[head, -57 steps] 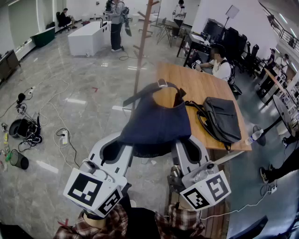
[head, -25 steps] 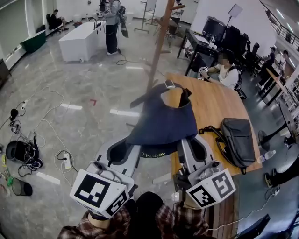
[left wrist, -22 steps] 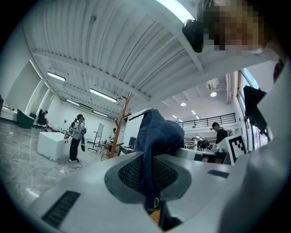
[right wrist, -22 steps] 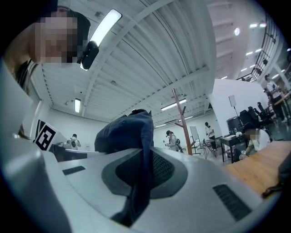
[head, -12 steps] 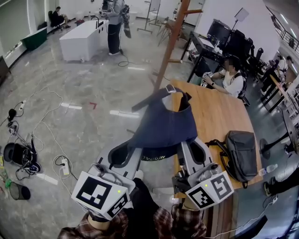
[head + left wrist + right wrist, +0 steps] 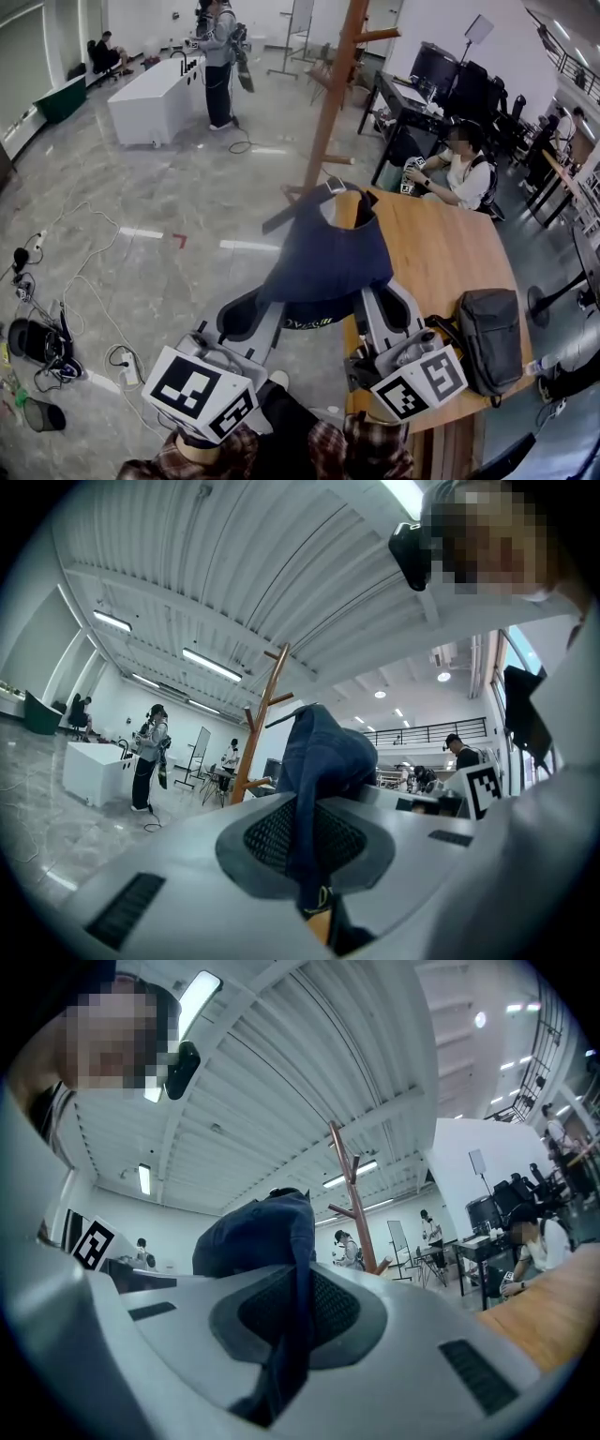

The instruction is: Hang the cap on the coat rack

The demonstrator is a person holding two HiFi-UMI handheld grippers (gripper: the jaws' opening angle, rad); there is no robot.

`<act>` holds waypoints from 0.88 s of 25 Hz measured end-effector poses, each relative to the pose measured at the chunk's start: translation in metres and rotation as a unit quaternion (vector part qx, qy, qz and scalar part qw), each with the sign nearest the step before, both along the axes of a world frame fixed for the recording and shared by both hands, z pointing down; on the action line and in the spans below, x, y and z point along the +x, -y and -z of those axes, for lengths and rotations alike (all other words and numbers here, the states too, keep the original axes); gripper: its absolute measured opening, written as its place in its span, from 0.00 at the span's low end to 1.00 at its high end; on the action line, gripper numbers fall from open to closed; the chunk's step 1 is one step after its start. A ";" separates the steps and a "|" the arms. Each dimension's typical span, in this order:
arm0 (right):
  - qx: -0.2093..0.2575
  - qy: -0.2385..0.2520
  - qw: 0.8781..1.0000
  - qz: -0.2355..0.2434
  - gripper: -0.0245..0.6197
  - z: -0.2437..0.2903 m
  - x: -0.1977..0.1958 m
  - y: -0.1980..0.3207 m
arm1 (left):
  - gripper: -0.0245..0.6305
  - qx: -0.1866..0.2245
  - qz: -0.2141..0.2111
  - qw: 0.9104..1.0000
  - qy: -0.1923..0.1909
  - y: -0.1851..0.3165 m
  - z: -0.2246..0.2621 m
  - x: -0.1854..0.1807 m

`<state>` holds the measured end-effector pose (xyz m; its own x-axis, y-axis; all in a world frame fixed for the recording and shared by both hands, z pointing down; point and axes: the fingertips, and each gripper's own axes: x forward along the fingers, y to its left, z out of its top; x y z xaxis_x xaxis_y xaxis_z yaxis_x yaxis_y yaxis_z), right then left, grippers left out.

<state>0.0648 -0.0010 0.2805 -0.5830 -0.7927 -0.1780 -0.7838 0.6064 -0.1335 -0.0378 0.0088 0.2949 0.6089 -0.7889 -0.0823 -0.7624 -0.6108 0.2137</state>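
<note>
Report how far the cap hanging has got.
Done: the cap is lifted, pinched at each side by the left gripper and right gripper. In hand: it is held up short of the coat rack, not touching it. Left: bring it to a peg, hook it on, let go.

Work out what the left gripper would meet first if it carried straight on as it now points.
Probably the coat rack: the left gripper, shut on the cap, aims just right of its pole, though depth is hard to judge.
</note>
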 end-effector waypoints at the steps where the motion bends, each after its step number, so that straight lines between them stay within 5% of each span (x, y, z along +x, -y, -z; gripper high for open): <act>1: -0.001 0.002 1.000 -0.001 0.08 0.002 0.005 0.012 | 0.08 0.000 -0.002 1.000 0.001 0.013 0.003 0.005; 13: -0.004 0.003 1.000 -0.009 0.08 0.020 0.042 0.129 | 0.08 0.003 -0.020 1.000 -0.005 0.134 0.021 0.041; 22: -0.010 -0.002 1.000 -0.026 0.08 0.011 0.044 0.154 | 0.08 -0.004 -0.061 0.998 -0.020 0.163 0.014 0.043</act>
